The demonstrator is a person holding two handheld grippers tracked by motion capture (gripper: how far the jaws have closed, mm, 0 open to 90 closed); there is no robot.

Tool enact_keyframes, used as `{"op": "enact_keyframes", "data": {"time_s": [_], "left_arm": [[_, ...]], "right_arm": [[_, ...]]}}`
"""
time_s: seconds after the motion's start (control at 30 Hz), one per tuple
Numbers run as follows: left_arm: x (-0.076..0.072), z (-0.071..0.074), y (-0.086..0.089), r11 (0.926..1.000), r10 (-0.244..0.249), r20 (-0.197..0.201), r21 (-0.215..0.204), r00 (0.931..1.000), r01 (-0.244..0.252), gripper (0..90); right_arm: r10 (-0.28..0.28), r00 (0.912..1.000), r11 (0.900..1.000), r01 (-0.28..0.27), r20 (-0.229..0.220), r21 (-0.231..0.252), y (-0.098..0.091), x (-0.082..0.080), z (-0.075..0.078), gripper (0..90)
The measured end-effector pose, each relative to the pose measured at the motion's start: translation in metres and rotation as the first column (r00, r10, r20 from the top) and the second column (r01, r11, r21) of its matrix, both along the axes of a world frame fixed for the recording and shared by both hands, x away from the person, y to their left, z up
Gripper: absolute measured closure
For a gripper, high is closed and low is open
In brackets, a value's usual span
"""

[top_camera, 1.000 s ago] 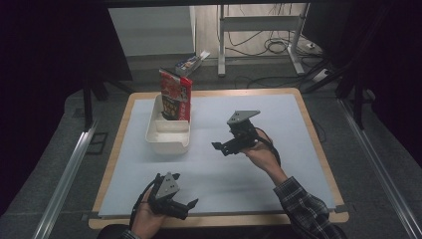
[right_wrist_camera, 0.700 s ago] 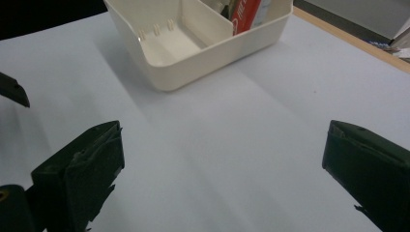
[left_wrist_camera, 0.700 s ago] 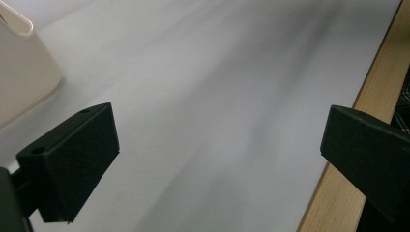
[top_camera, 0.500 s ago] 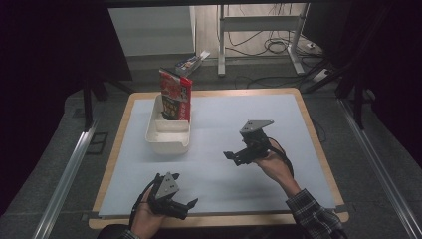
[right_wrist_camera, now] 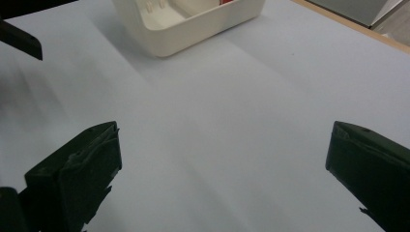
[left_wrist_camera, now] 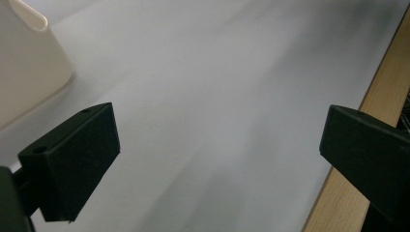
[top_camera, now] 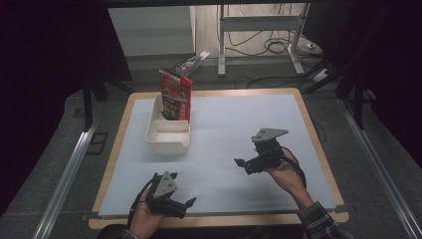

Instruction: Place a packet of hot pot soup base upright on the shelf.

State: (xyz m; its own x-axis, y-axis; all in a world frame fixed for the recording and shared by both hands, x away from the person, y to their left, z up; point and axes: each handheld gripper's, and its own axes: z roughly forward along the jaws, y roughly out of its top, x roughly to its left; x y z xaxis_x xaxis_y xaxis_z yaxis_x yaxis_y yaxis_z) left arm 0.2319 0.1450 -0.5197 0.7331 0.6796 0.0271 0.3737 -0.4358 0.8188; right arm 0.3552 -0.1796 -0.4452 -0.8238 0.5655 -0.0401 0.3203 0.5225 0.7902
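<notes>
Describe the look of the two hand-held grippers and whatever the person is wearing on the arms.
Both the left hand-held gripper and the right hand-held gripper are black, each topped by a grey three-cornered plate. Their jaws are blocky, matte black pads. A black cable loops from each one past the wrist. The right arm's dark plaid sleeve shows at the lower edge of the high view.
</notes>
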Motion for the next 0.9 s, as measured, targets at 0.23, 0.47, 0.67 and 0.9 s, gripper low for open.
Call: {"op": "enact_keyframes", "data": {"time_s": [0.23,0.47,0.67,0.9], "left_arm": [[0.001,0.001,0.003,0.9999,0.012,-0.004,0.000,0.9999,-0.012,0.9],[0.002,0.001,0.007,0.9997,0.026,-0.006,0.001,0.9996,-0.026,1.1],[0.003,0.002,0.010,0.9994,0.035,-0.010,0.000,0.9993,-0.035,1.3],[0.003,0.002,0.012,0.9991,0.042,-0.014,0.002,0.9990,-0.042,1.5]], "right_arm": [[-0.015,0.9996,0.9999,0.015,0.023,-0.004,-0.009,-0.011,0.001,0.0],[-0.036,0.9987,0.9993,0.037,0.035,-0.006,-0.022,-0.021,-0.001,0.0],[-0.064,0.9972,0.9979,0.064,0.038,0.007,-0.038,-0.029,-0.005,0.0],[-0.100,0.9946,0.9949,0.100,0.029,0.014,-0.055,-0.038,-0.014,0.0]]}}
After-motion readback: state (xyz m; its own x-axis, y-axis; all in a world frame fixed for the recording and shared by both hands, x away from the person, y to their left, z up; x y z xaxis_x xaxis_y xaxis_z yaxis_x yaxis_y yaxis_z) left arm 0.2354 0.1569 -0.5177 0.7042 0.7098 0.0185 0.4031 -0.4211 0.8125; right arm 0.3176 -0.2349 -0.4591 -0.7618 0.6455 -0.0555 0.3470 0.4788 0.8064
